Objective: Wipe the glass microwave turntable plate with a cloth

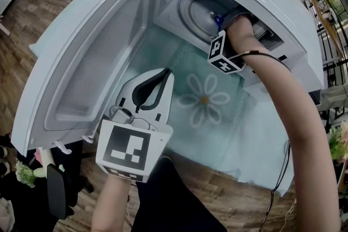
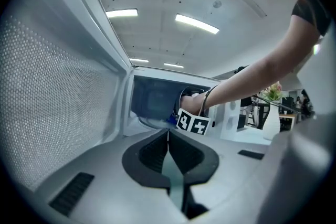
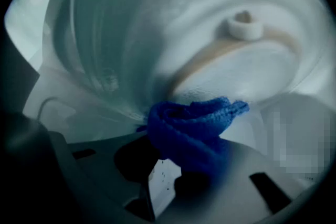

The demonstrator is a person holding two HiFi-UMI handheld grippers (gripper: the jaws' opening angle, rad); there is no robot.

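The round glass turntable plate sits inside the open white microwave. My right gripper reaches into the cavity, shut on a bunched blue cloth that lies against the plate. In the right gripper view the blue cloth bulges out of the right gripper and touches the curved glass plate; a white hub shows beyond. My left gripper hovers outside in front of the microwave, jaws together with nothing between them, also seen as the left gripper.
The microwave door stands swung open on the left, close beside my left gripper. A pale tablecloth with a daisy print covers the table under the microwave. A white vase of flowers stands off to the right.
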